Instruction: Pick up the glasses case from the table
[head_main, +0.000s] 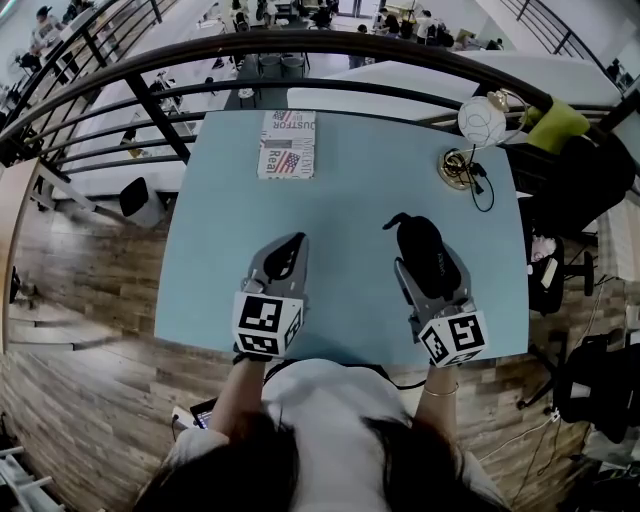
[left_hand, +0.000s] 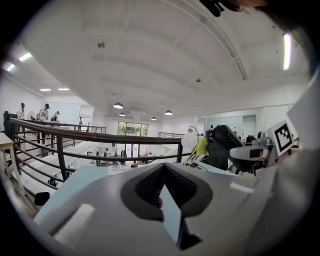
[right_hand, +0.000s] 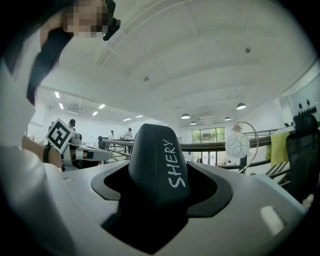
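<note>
The glasses case (head_main: 422, 255) is black and oblong, with white lettering "SHERY" on it in the right gripper view (right_hand: 159, 159). My right gripper (head_main: 427, 262) is shut on it, and the case sticks out forward past the jaws, held over the front right of the light blue table (head_main: 350, 200). In the left gripper view the case (left_hand: 226, 138) shows at the right. My left gripper (head_main: 288, 250) hovers over the table's front left, shut, with nothing in it; its dark pads (left_hand: 150, 186) meet at the tip.
A flag-printed book (head_main: 287, 145) lies at the table's far side. A lamp with a white globe (head_main: 481, 120) and brass base (head_main: 456, 168) stands at the far right corner, with a cable beside it. A black railing (head_main: 300, 45) runs behind. A dark chair (head_main: 575, 175) is at the right.
</note>
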